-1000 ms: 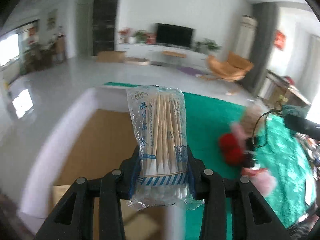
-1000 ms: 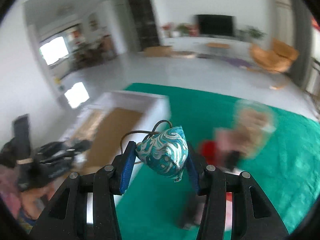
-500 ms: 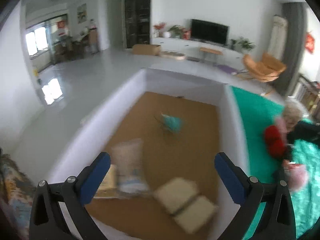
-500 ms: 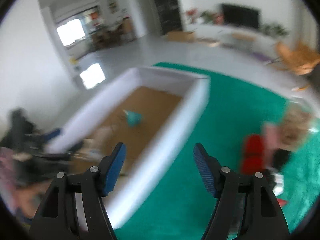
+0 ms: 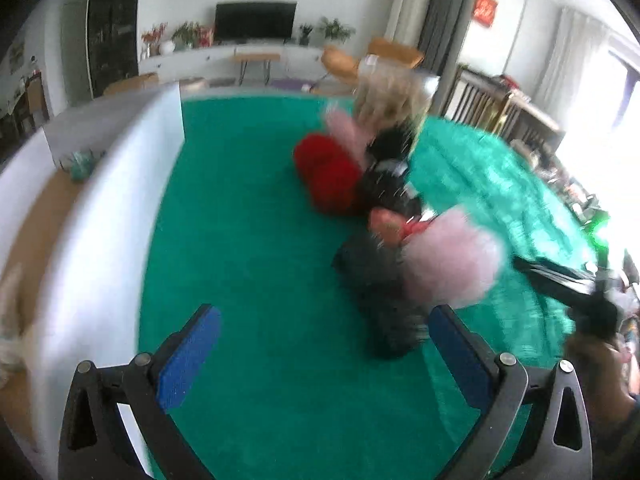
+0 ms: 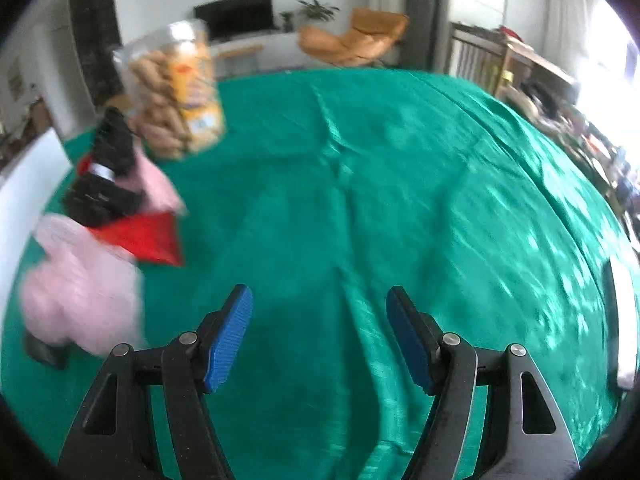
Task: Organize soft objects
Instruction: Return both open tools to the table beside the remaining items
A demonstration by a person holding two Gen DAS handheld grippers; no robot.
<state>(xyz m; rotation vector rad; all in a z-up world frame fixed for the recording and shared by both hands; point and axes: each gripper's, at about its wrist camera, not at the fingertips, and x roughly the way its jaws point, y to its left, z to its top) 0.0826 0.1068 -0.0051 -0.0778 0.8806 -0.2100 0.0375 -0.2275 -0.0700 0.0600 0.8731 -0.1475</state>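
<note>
My left gripper (image 5: 324, 340) is open over the green cloth (image 5: 248, 240), nothing between its blue pads. Ahead and to its right lies a heap of soft things: a red fluffy item (image 5: 324, 176), a black fuzzy item (image 5: 380, 292) and a pink fluffy one (image 5: 452, 264). The white box (image 5: 104, 216) with a brown floor stands at the left; a teal pouch (image 5: 82, 162) lies inside it. My right gripper (image 6: 320, 336) is open and empty above bare cloth (image 6: 400, 184). To its left are a pink fluffy item (image 6: 80, 288), a red packet (image 6: 148, 236), a black item (image 6: 104, 188) and a clear snack bag (image 6: 176, 92).
The other hand-held gripper (image 5: 576, 292) and a hand show at the right of the left wrist view. The cloth is creased (image 6: 344, 168) ahead of the right gripper. A living room with a television (image 5: 256, 20) and an orange chair (image 6: 352, 36) lies beyond the table.
Both grippers opened and let go: the cotton-swab pack and the teal pouch dropped into the white box. Both then swung right and down, away from the box toward the heap on the green cloth.
</note>
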